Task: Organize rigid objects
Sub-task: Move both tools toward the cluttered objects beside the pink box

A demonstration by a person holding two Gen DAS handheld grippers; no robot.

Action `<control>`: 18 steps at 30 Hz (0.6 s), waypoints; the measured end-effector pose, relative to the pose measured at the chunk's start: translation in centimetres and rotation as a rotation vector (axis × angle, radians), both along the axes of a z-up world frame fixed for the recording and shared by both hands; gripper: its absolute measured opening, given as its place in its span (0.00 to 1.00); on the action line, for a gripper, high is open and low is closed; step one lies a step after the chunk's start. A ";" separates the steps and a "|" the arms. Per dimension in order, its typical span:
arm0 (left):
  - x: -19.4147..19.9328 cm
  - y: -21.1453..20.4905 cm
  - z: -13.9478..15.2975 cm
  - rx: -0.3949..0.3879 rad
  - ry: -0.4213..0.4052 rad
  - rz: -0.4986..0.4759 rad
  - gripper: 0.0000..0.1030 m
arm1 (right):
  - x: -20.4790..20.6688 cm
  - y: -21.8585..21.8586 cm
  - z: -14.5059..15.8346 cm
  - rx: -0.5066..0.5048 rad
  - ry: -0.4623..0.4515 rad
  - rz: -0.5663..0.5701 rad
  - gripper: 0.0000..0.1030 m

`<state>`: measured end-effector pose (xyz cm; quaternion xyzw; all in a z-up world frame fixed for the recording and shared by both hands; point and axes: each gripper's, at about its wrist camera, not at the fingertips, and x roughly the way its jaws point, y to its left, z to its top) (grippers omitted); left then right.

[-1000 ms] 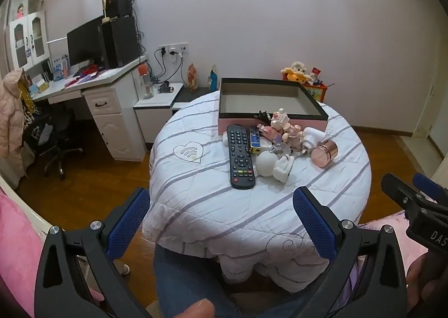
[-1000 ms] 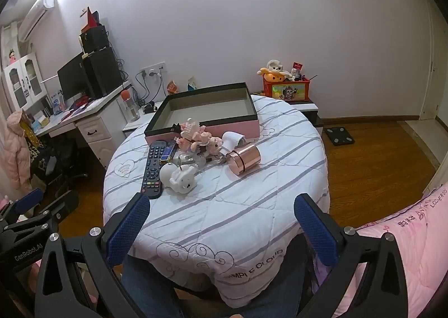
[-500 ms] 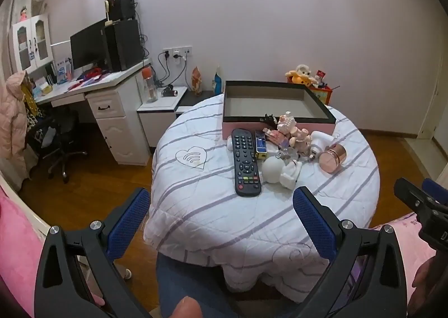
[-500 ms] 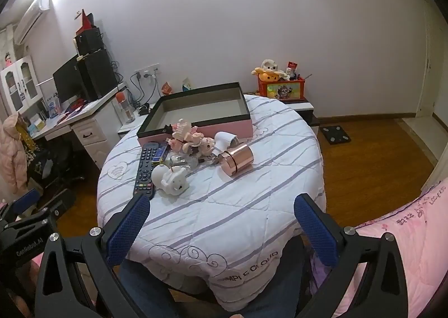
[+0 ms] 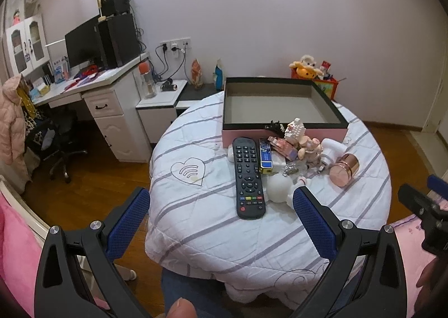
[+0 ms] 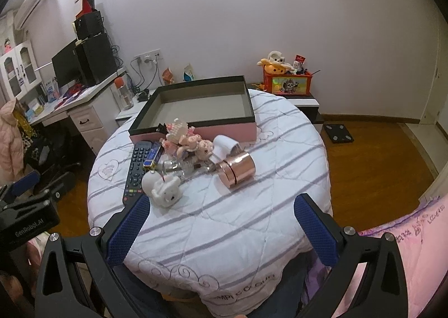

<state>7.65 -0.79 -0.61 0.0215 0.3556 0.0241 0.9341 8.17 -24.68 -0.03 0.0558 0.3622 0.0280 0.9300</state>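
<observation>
- We hold our left gripper (image 5: 221, 214) wide open, nothing between its blue pads, over the round table's (image 5: 196, 222) near edge.
- Our right gripper (image 6: 221, 220) is equally spread and empty.
- The remote (image 5: 248, 176) lies at 12 o'clock from our left gripper, beside the clutter of small objects (image 5: 296, 150).
- The pink box (image 6: 196, 110) sits open beyond them, at 12 o'clock.
</observation>
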 end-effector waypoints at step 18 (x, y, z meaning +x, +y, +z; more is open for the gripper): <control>5.1 0.8 -0.1 -0.025 0.046 -0.020 1.00 | 6.2 0.6 -1.0 0.006 0.070 0.023 1.00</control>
